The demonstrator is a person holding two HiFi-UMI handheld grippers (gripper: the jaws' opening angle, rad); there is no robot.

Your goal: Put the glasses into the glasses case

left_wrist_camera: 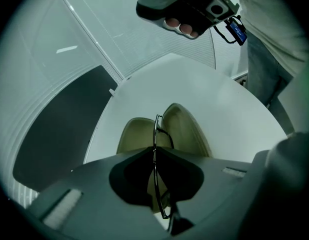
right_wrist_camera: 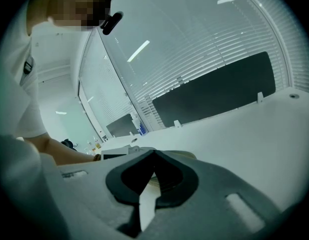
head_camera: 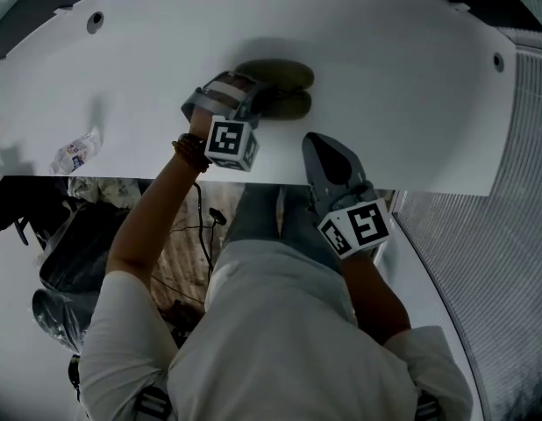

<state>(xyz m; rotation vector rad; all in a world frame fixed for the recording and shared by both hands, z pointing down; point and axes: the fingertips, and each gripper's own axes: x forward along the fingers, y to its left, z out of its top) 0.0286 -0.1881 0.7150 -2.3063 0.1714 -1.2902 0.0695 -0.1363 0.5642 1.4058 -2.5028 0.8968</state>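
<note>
Left gripper [left_wrist_camera: 155,151] pinching the glasses [left_wrist_camera: 155,130] edge-on over the open glasses case [left_wrist_camera: 187,131], mid-bench [head_camera: 402,77]. Right gripper [right_wrist_camera: 154,156], pressed together and empty, sits at the case's 5 o'clock by the near edge. Bare bench extends toward 3 o'clock.

Head view: left gripper [head_camera: 253,99] covers part of the olive clamshell glasses case [head_camera: 288,75]; I can't see the thin dark-framed glasses [left_wrist_camera: 156,134] there. Crumpled clear scrap [head_camera: 75,153] far left: too small to identify.

Thin dark-rimmed glasses [left_wrist_camera: 155,134] stand edge-on over the open olive glasses case [left_wrist_camera: 187,134].
</note>
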